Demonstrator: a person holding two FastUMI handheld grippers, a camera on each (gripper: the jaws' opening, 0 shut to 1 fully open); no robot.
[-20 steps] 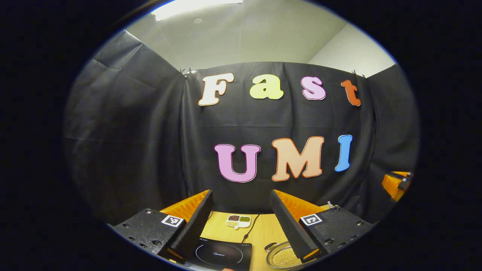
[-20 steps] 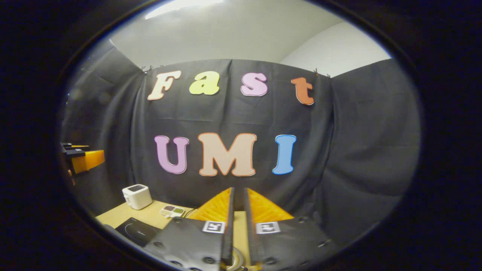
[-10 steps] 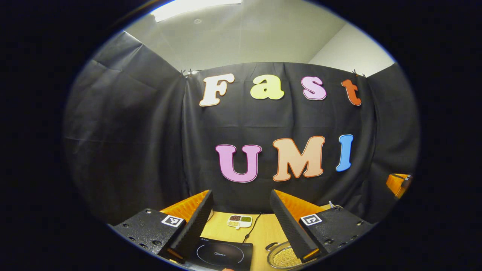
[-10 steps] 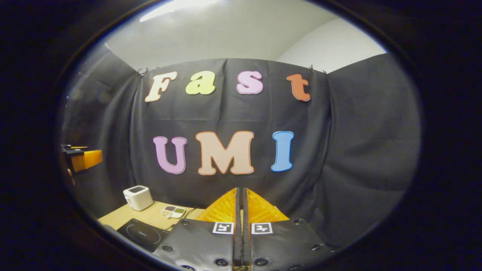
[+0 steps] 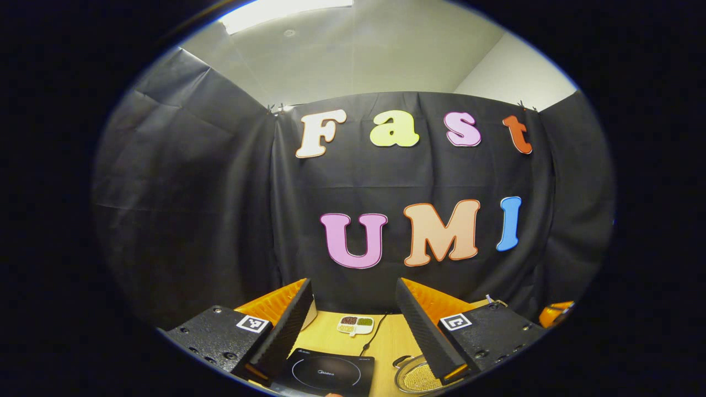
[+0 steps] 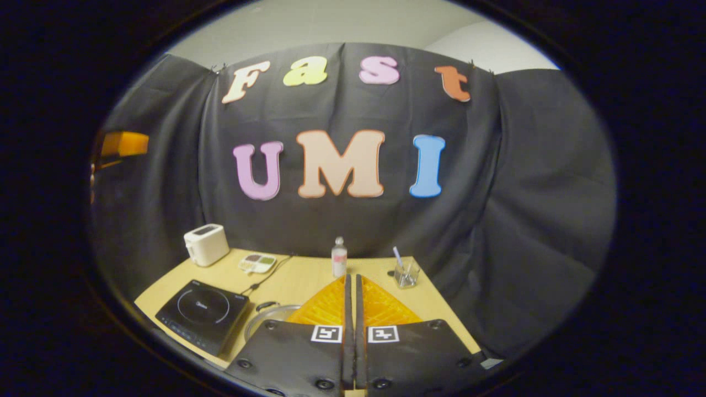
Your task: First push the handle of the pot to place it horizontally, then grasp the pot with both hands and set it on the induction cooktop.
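Observation:
In the left gripper view my left gripper [image 5: 353, 284] stands open, high above the table, with nothing between its fingers. Below it lie the black induction cooktop [image 5: 325, 375] and, to its right, the metal pot [image 5: 419, 377] holding yellowish grains. In the right gripper view my right gripper [image 6: 350, 277] is shut and holds nothing. The cooktop [image 6: 201, 314] sits at the lower left. The pot [image 6: 270, 317] is beside it, partly hidden behind my finger, and one loop handle [image 6: 265, 304] shows at its far rim.
On the wooden table [image 6: 298, 281] stand a white toaster [image 6: 205, 244], a small divided dish [image 6: 257, 263], a bottle [image 6: 338, 258] and a glass [image 6: 406, 274] with a stick in it. The other gripper [image 6: 124, 144] hangs at the upper left.
My right gripper went from slightly open to shut, then tilted down, bringing the table, bottle and glass into view. The left gripper barely moved.

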